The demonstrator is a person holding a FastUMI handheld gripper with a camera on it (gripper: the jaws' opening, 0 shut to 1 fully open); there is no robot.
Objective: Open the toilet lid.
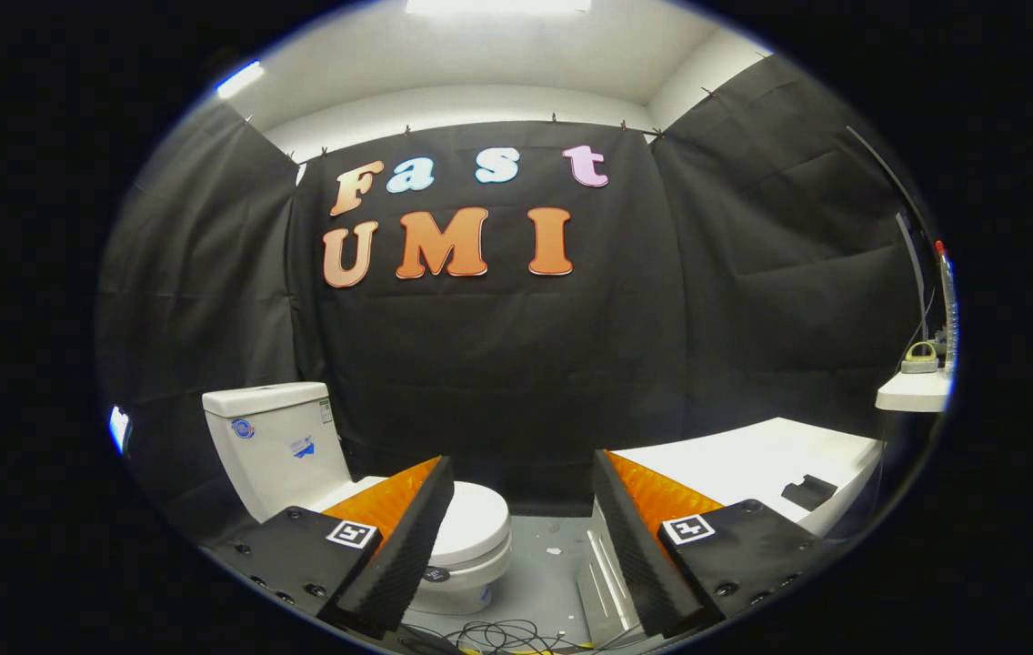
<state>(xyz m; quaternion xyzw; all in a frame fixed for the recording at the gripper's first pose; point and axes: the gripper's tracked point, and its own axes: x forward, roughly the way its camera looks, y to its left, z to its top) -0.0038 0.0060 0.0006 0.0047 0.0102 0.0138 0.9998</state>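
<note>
A white toilet stands at the left against the black cloth wall, its tank (275,446) upright behind the bowl. The lid (476,518) lies flat and closed over the bowl, partly hidden by my left finger. My gripper (524,496) is open, its fingers spread wide with nothing between them. It hangs above and well short of the toilet, and the lid's front edge shows just beyond the left fingertip (430,500).
A white bathtub-like surface (753,464) lies at the right with a small dark object (809,491) on it. A white shelf (915,391) with a padlock-like item hangs further right. Cables (498,635) lie on the grey floor (544,564) below the fingers.
</note>
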